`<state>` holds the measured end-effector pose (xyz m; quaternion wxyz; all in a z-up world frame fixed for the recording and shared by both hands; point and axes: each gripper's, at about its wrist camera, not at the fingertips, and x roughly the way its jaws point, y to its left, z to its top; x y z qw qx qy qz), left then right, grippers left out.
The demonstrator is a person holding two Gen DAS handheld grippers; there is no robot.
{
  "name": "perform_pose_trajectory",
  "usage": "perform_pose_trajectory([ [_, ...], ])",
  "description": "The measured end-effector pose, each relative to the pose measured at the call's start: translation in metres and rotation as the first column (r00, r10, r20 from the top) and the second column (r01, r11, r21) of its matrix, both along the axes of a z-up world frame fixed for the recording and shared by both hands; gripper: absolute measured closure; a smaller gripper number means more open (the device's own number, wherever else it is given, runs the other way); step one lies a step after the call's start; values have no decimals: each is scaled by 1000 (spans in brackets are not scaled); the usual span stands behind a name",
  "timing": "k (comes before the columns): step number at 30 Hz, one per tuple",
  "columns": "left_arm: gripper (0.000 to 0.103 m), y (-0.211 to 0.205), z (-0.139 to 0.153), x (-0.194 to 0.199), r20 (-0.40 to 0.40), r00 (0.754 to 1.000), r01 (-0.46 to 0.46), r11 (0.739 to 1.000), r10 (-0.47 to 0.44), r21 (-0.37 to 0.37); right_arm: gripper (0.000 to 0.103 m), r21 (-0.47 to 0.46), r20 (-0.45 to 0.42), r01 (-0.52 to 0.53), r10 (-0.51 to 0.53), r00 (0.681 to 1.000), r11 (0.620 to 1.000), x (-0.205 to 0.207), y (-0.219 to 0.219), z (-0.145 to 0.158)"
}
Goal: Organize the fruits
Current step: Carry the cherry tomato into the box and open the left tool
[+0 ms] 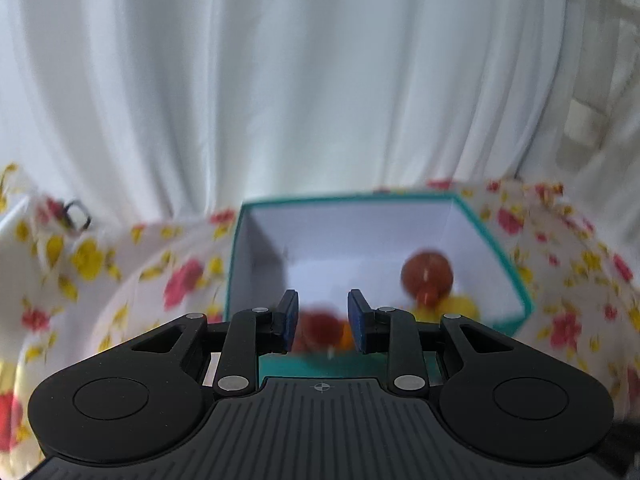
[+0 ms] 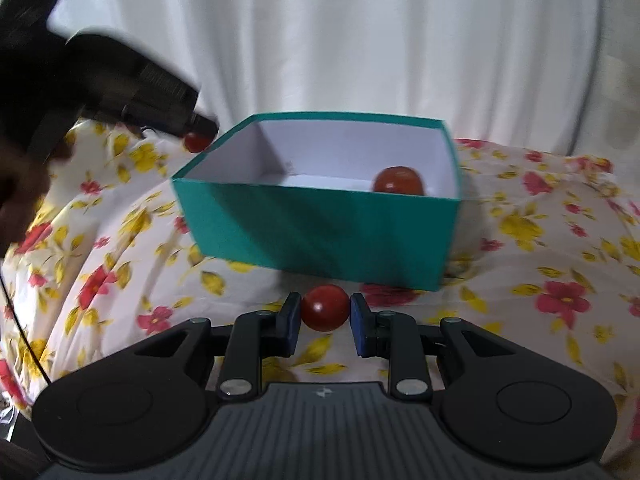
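Note:
A teal box (image 1: 500, 248) with a white inside stands on the flowered cloth. In it lie a red fruit (image 1: 426, 274) and a yellow fruit (image 1: 462, 306). My left gripper (image 1: 323, 320) hangs over the box's near edge, shut on a blurred red fruit (image 1: 320, 328). In the right wrist view the box (image 2: 320, 232) is ahead with a red fruit (image 2: 398, 180) inside. The left gripper (image 2: 200, 128) with its red fruit (image 2: 196, 142) is beside the box's far left corner. My right gripper (image 2: 325, 316) is in front of the box, above the cloth, shut on another red fruit (image 2: 325, 308).
A white cloth with red and yellow flowers (image 2: 540, 240) covers the surface. White curtain (image 1: 280, 80) hangs behind. A white slatted basket (image 1: 592, 120) stands at the far right. A small dark clip-like object (image 1: 76, 214) lies at the far left.

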<state>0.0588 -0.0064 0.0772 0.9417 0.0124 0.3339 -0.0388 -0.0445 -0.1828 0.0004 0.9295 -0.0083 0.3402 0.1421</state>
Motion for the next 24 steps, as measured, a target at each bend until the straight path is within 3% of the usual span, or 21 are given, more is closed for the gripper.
perform_pose_trajectory([
  [3,72,-17,1,26,14,1000,-16,1000,16,25,78,3,14,42,-42,999,999,-4,-11,3],
  [9,71,-44,-35,79,-72,997,-23,996,30,88,78,-12,32,101,-101,994,995,-8,-28,8],
  [14,71,-46,-55,92,-107,994,-16,995,26,94,78,-30,35,136,-134,990,990,-8,-36,9],
  [24,71,-36,-66,102,-142,990,-11,996,23,87,78,-14,46,164,-163,985,986,-1,-39,12],
])
